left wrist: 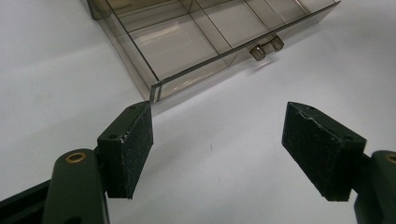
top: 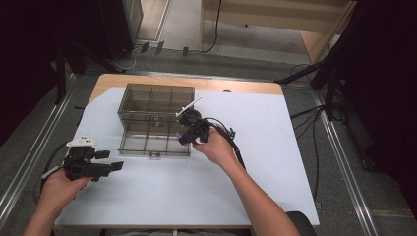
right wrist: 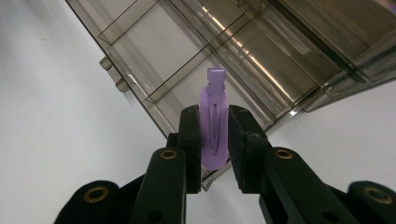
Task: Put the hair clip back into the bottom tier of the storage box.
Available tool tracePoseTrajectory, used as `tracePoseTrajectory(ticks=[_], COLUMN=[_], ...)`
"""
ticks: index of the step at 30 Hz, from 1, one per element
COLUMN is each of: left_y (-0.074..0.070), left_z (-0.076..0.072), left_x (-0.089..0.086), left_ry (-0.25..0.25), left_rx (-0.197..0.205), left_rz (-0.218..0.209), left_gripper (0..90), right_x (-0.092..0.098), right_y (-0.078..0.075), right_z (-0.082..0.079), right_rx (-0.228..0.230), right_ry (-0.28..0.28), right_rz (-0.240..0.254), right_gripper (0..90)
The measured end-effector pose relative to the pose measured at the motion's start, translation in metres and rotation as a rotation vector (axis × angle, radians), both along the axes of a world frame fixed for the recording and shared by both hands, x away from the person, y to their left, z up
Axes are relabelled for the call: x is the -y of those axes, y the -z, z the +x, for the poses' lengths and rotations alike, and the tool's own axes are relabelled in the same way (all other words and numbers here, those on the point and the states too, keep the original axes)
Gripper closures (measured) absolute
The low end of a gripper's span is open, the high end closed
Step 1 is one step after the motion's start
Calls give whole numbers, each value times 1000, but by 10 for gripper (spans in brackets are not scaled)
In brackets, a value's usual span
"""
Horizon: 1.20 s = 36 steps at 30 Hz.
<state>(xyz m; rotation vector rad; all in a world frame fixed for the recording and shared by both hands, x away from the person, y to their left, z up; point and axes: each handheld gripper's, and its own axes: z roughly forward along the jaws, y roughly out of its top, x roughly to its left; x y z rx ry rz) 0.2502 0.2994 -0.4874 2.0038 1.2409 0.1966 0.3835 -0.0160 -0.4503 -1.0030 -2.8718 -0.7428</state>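
Probably a lab recording room: black tripods (top: 330,73), floor cables (top: 129,59), a paper-covered table (top: 275,147)

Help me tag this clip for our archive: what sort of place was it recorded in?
Probably a lab or studio set up for recording: a table under a white sheet, black stands and floor cables around it, and a hand-held right gripper holding a purple hair clip above a clear drawer organizer.

The clear organiser box (top: 156,102) with its pulled-out drawer (top: 153,141) is the one obstacle, standing mid-counter (top: 265,162) toward the far edge. The drawer's open compartments can be entered from above; thin dividers split them. White counter lies bare left, right and on the near side of it
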Motion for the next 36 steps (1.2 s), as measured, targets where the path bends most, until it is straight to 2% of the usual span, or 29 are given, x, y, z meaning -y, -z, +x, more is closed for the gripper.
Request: tracePoseTrajectory(ticks=[13,25,36], left_y=[0,0,0], left_z=[-1,-1,0], left_x=[0,0,2], left_ry=[0,-9,-3], left_rx=[5,11,10], left_rz=[7,12,16], left_gripper=[255,254,253], right_x=[-13,-21,-24], right_y=[14,26,32], right_z=[1,2,3], right_rx=[4,-18,-11], right_ry=[-40,-44,-50], right_rz=[-44,-70,-94], right_gripper=[774,773,772])
